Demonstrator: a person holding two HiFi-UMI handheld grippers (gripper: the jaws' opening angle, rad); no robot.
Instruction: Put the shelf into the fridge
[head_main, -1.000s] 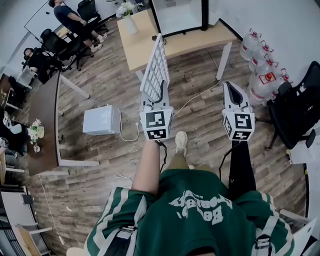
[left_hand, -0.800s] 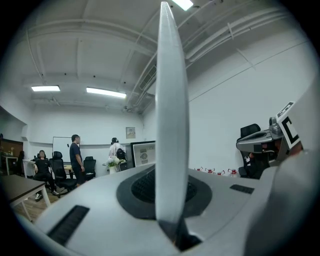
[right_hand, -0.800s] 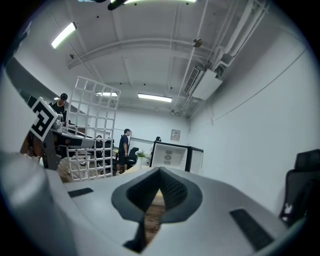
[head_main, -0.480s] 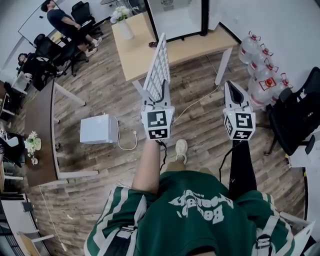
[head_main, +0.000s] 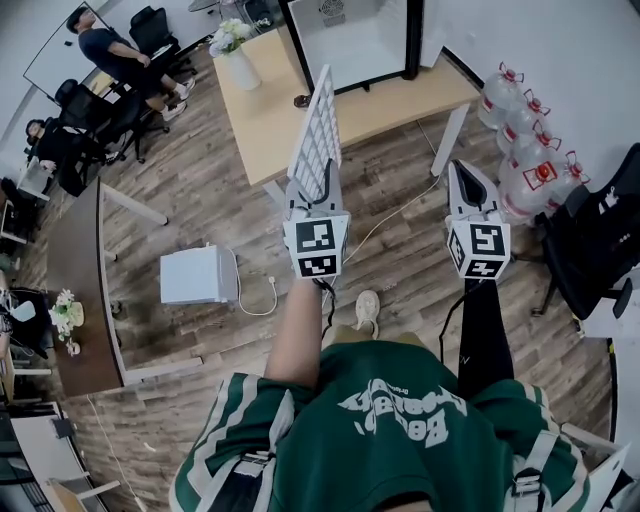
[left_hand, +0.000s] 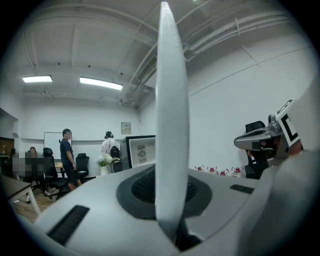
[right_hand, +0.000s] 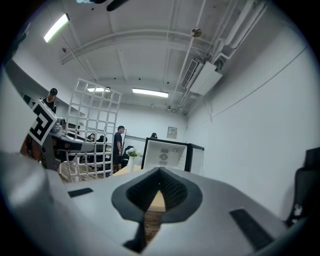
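A white wire-grid shelf (head_main: 316, 135) stands on edge, held at its lower end by my left gripper (head_main: 312, 196), which is shut on it. In the left gripper view the shelf (left_hand: 171, 125) shows edge-on as a tall white blade rising between the jaws. The fridge (head_main: 350, 35), dark-framed with a white interior and its door open, stands on the wooden table (head_main: 270, 115) ahead. My right gripper (head_main: 466, 178) is beside the left one, shut and with nothing in it. From the right gripper view the shelf (right_hand: 92, 130) stands to the left and the fridge (right_hand: 167, 152) straight ahead.
Several water bottles (head_main: 522, 115) line the right wall, with a black chair (head_main: 600, 235) near them. A white box (head_main: 198, 275) with a cable lies on the wood floor at left. A vase of flowers (head_main: 233, 55) stands on the table. People sit and stand at far left (head_main: 105, 50).
The person has stepped forward: the table and fridge have come nearer in the head view and the white box has slid back. Both grippers keep their pose, shelf still held.
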